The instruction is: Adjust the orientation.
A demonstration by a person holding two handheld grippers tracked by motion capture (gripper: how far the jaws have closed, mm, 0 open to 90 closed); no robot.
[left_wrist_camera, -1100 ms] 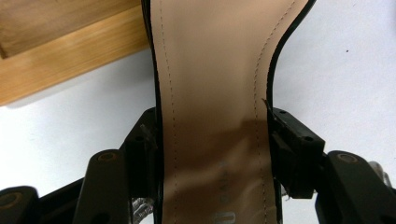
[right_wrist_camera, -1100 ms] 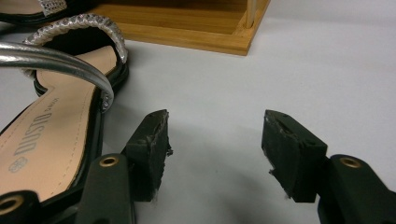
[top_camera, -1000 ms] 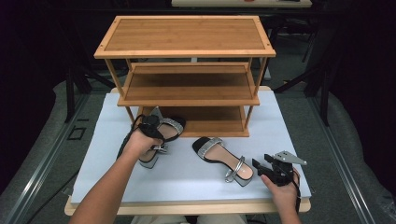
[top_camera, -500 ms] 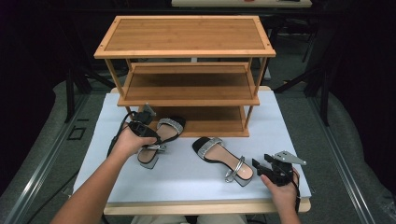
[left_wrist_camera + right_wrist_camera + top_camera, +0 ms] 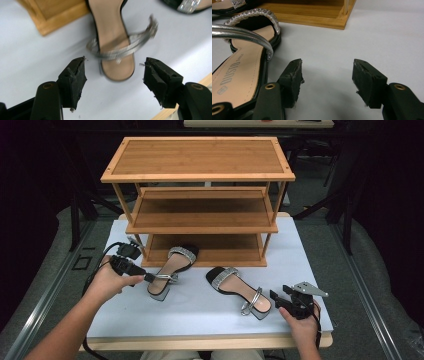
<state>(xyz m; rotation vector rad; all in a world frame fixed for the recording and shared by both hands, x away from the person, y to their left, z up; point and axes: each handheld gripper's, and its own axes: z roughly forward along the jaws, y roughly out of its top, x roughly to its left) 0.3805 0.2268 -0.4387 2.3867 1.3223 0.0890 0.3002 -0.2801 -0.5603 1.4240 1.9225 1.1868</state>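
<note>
The left hand-held gripper [image 5: 149, 278] stands with its jaws wide apart and nothing between them; they have just been opening, and the pads press on nothing. In the left gripper view its two black jaws frame the heel end of the left sandal [image 5: 113, 47], which lies on the table just beyond the tips, apart from both pads (the silver ankle strap is blurred there). In the high view that sandal [image 5: 171, 271] lies on the white table [image 5: 210, 307] with its glittering toe band pointing into the bottom level of the wooden shoe rack [image 5: 200, 200], its heel toward the left hand [image 5: 107, 282].

The right hand-held gripper [image 5: 276, 297] is also open and empty, its jaws set a fair way apart above bare table. In the right gripper view the second sandal [image 5: 242, 67] lies just beside the left-hand jaw, whether touching it I cannot tell. In the high view this sandal [image 5: 239, 289] lies slantwise near the table's front, toe band toward the rack, heel close to the gripper held in the right hand [image 5: 300, 330]. The two sandals lie near each other but apart.
</note>
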